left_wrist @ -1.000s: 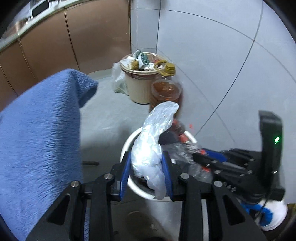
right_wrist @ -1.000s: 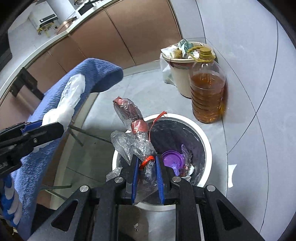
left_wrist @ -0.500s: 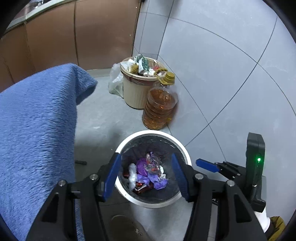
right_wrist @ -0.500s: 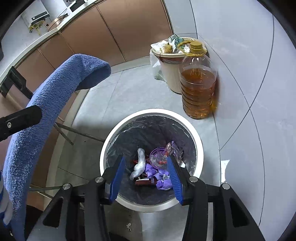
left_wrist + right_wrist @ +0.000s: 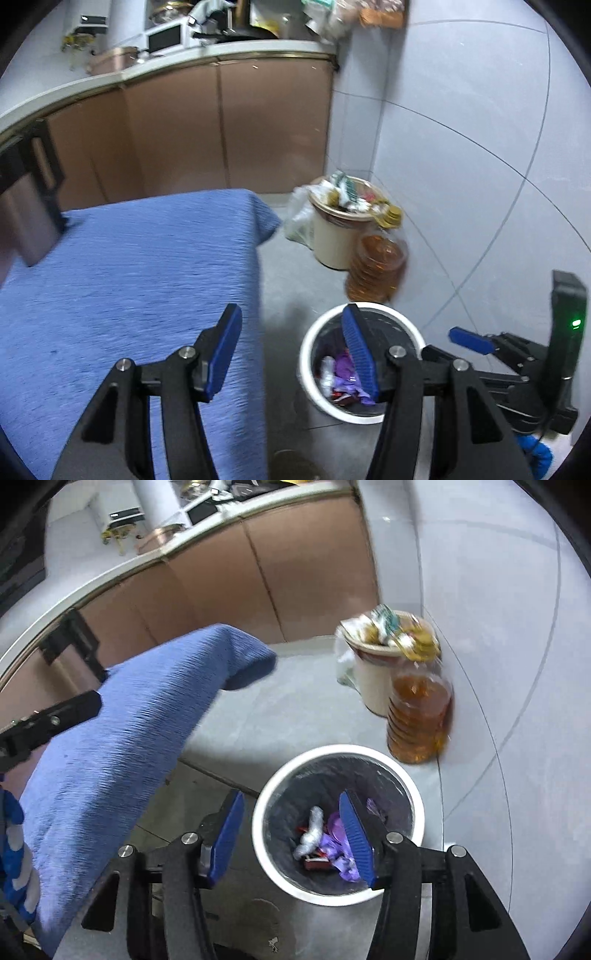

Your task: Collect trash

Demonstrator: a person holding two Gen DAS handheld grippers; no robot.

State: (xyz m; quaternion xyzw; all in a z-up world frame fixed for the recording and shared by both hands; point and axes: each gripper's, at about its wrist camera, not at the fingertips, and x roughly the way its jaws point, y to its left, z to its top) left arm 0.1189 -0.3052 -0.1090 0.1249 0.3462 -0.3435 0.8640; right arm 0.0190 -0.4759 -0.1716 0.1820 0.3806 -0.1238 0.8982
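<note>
A white trash bin (image 5: 308,347) with a dark liner stands on the floor; it also shows in the right wrist view (image 5: 266,801). Inside lie a crumpled clear plastic bag (image 5: 312,830), purple wrappers (image 5: 341,860) and red scraps. My left gripper (image 5: 291,347) is open and empty, above the edge of the blue-covered table (image 5: 129,277) and left of the bin. My right gripper (image 5: 291,827) is open and empty, above the bin's left rim; it also shows at the right of the left wrist view (image 5: 471,339).
A full beige waste bin (image 5: 338,236) and a bottle of amber oil (image 5: 376,266) stand by the grey tiled wall. Brown kitchen cabinets (image 5: 221,125) with a cluttered counter run behind. The blue cloth (image 5: 110,746) hangs over the table edge.
A second ago each gripper was shut on a plastic bag over the bin. Both opened, the bags dropped into the bin, and both grippers have since risen and tilted up.
</note>
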